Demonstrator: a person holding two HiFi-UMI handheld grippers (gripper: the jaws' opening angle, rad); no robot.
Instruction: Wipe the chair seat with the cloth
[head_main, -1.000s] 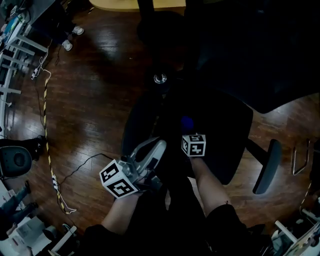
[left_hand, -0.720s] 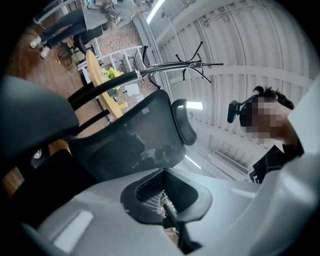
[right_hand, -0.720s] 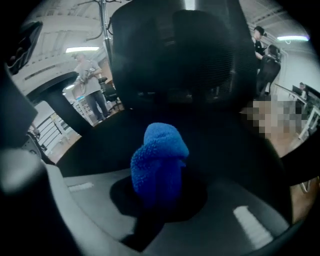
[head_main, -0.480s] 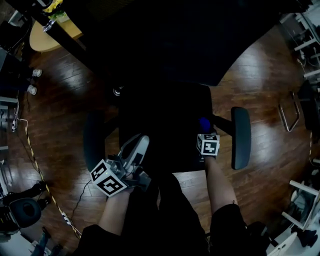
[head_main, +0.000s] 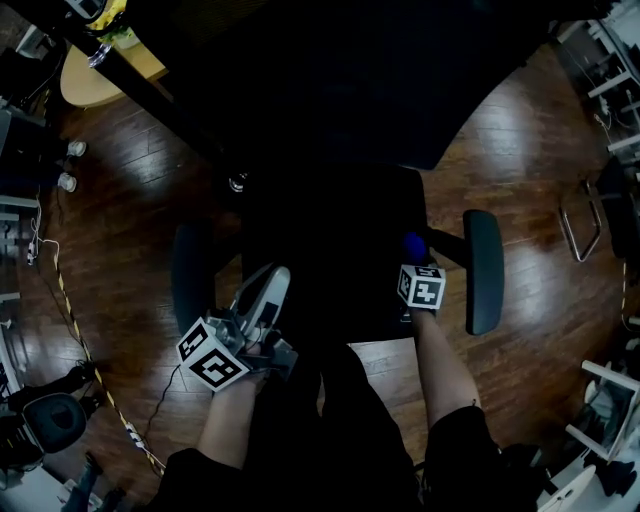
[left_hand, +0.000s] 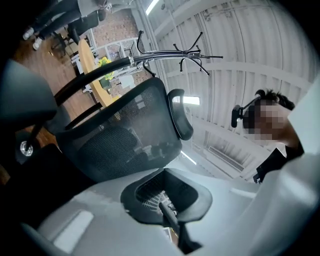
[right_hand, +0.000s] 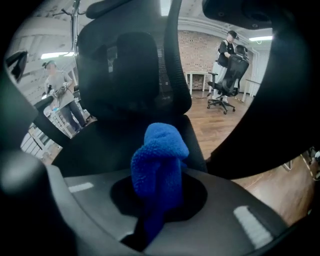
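A dark wooden floor (head_main: 130, 200) is seen across the whole head view. A black office chair stands on it, directly in front of the person. Its mesh backrest (left_hand: 125, 135) is recorded as upright, with a headrest (left_hand: 181, 115) above it. The chair seat (head_main: 330, 240) lies between two armrests, the left armrest (head_main: 188, 275) and the right armrest (head_main: 484, 270). A round yellow table (head_main: 85, 75) is noted at the far left, well apart from the chair.

The left gripper (head_main: 262, 290) is held over the front left edge of the seat, just beside the left armrest. In its own view the left gripper (left_hand: 167, 212) is pointed up at the backrest; its jaws are pressed together and nothing is held between them.

The right gripper (head_main: 414, 258) is held at the right side of the seat, near the right armrest. Its jaws are clamped on a blue cloth (right_hand: 159, 160), which is bunched and stands up out of them. In the head view the cloth (head_main: 413, 247) is found at the seat's right edge. Contact between cloth and seat cannot be confirmed.

A marker cube (head_main: 212, 355) is carried on the left gripper and another cube (head_main: 422, 287) on the right.
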